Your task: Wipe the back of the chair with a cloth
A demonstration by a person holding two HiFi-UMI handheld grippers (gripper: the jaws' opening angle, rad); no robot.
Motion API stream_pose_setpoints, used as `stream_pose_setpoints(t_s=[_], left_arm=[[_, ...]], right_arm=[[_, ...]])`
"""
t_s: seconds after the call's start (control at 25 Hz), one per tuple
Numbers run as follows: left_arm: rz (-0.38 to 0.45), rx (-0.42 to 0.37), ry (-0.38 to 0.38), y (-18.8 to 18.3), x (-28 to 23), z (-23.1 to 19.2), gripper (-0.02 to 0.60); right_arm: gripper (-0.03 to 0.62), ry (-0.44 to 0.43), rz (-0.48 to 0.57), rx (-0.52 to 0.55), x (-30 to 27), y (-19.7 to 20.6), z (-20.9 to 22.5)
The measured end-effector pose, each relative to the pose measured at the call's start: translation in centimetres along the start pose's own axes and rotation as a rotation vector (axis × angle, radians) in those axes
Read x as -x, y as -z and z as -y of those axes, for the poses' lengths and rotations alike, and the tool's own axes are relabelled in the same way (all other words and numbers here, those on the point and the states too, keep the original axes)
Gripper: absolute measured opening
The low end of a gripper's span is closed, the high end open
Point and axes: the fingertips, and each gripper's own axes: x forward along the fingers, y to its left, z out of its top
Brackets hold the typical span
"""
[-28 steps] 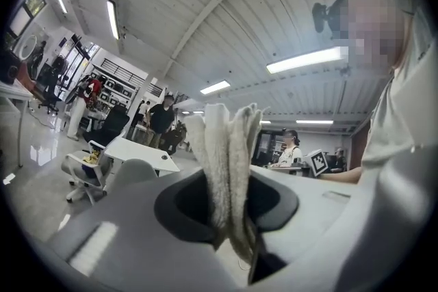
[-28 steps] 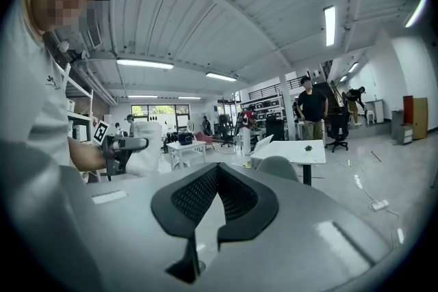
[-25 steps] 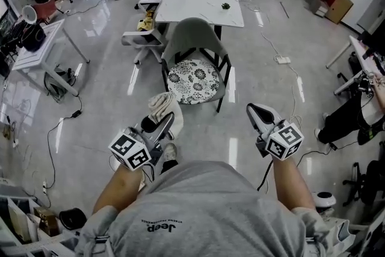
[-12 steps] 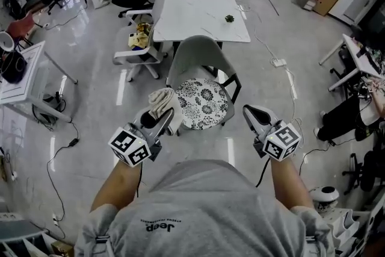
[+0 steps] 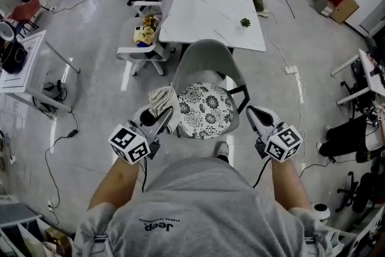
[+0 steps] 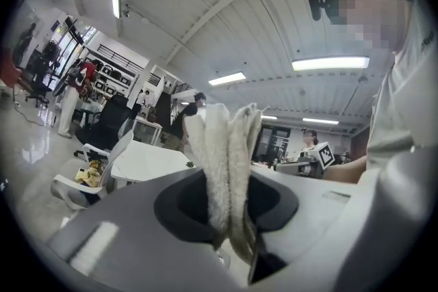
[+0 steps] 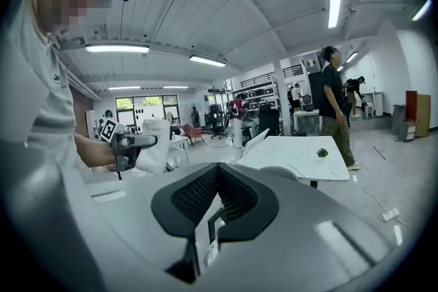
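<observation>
The person had closed in on the grey chair (image 5: 207, 60), its backrest untouched and all wiping apparently left to do, with the left tool (image 5: 163, 118) pinching the folded white cloth (image 5: 161, 100) beside the seat and the right tool (image 5: 255, 115) pressed together, empty.

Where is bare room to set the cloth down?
The white table beyond the chair is bare, except a small plant near its right edge. A patterned cushion fills the chair seat; an office chair crowds the table's left side.
</observation>
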Motion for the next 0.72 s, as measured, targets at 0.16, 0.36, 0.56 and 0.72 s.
stream_pose_setpoints(t_s=[0.16,0.36,0.56,0.72], left_arm=[[-0.018,-0.025,-0.107,1.0,-6.1,-0.3,0.155],[-0.068,0.055,-0.256,3.3,-11.8,-1.6,0.155],[-0.144,0.088,-0.342,4.9,-15.2,-3.0,0.155],[-0.197,0.076,-0.344,6.0,-15.4,-5.4,0.155]], right_arm=[[0.002,-0.093,0.017,-0.018,-1.5,0.4,8.3],[0.002,-0.189,-0.010,-0.035,-3.9,0.5,16.9],[0.002,-0.227,-0.044,-0.036,-7.0,0.8,22.7],[0.002,-0.231,-0.077,-0.044,-10.1,2.2,22.8]])
